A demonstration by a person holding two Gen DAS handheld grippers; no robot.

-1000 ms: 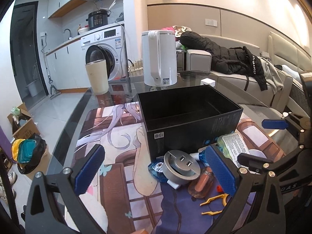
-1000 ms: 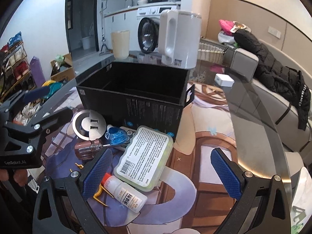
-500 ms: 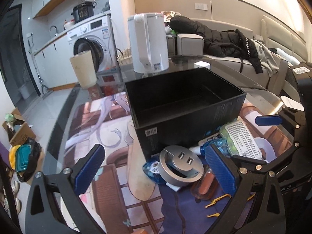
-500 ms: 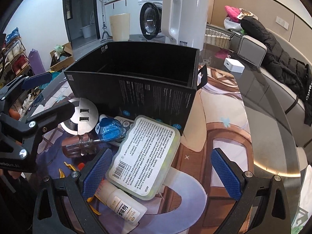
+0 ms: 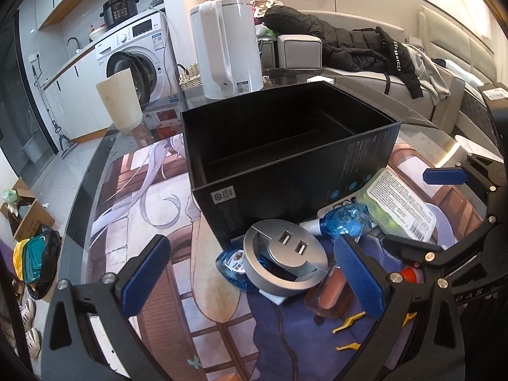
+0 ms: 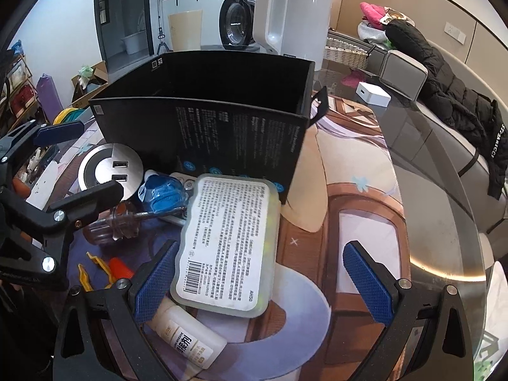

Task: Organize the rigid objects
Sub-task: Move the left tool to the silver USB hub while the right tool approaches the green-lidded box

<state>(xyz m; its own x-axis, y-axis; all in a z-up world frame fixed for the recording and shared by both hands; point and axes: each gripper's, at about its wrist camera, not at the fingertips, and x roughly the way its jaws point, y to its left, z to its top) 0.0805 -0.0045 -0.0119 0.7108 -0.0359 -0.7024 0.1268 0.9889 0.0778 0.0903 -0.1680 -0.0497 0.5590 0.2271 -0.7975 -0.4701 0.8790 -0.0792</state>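
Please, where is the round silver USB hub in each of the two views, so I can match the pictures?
Left wrist view: the round silver USB hub lies low in the centre, just in front of the black box.
Right wrist view: the hub lies at the left, by the box's left front corner.
Shared landmark: the white kettle behind the box.

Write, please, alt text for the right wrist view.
The open right gripper hovers over a flat labelled plastic case lying before an empty black box on a glass table. A silver USB hub, a screwdriver and the left gripper are alongside.
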